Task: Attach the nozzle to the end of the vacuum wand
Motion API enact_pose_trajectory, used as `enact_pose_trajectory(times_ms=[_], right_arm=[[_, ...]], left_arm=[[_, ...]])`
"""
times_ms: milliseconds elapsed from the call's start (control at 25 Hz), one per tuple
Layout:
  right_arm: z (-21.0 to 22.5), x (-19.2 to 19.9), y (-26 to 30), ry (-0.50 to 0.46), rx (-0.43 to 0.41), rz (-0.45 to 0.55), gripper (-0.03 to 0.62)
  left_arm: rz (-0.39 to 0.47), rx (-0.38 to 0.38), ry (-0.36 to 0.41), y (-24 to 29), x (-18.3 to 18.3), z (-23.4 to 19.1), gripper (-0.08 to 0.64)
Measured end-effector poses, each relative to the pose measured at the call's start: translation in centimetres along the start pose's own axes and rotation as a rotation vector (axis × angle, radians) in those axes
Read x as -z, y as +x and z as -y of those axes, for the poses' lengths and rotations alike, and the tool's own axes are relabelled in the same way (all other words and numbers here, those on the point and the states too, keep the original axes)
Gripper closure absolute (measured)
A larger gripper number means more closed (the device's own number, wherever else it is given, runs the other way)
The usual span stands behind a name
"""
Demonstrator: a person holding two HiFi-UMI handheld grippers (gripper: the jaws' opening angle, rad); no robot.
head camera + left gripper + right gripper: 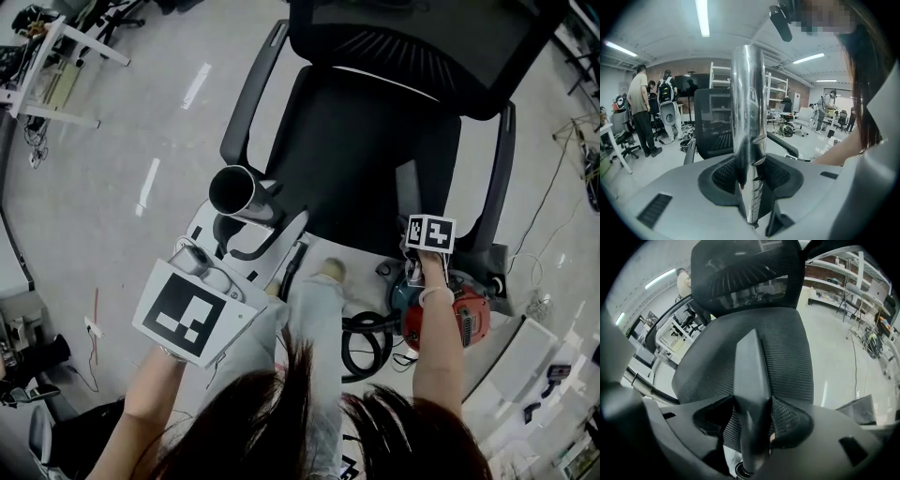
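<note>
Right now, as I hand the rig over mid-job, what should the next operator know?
Left gripper: shut on the chrome wand, open end pointing up beside the chair.
Right gripper: shut on the dark nozzle, held over the chair seat.
Vacuum: on the floor below the right gripper.
Done: both parts are picked up.
Left: wand and nozzle are apart, not yet joined. Probably bring the nozzle to the wand's open end, line them up and push it on.
</note>
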State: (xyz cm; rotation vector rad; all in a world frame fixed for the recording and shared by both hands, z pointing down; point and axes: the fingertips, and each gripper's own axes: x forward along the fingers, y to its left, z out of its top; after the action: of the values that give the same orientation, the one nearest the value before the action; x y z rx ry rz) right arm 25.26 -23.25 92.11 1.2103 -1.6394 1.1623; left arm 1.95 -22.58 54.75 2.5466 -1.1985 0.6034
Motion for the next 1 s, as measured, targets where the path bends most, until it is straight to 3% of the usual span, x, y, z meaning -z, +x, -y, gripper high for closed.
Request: enact_pose_trajectory(times_ms=[400,1000], right_arm=[[-1.9,0.7,0.1,0.086,-0.117,-0.012,0.331],[-1.9,0.0,0.8,0.031,-0.151,-0.164,0.314]], left_arm=[[-0.005,0.022,0.003,0.1,-0.1,0.0,0.414],[-0.022,0.031,0.021,0.8,-0.2,-0.3,0.414]])
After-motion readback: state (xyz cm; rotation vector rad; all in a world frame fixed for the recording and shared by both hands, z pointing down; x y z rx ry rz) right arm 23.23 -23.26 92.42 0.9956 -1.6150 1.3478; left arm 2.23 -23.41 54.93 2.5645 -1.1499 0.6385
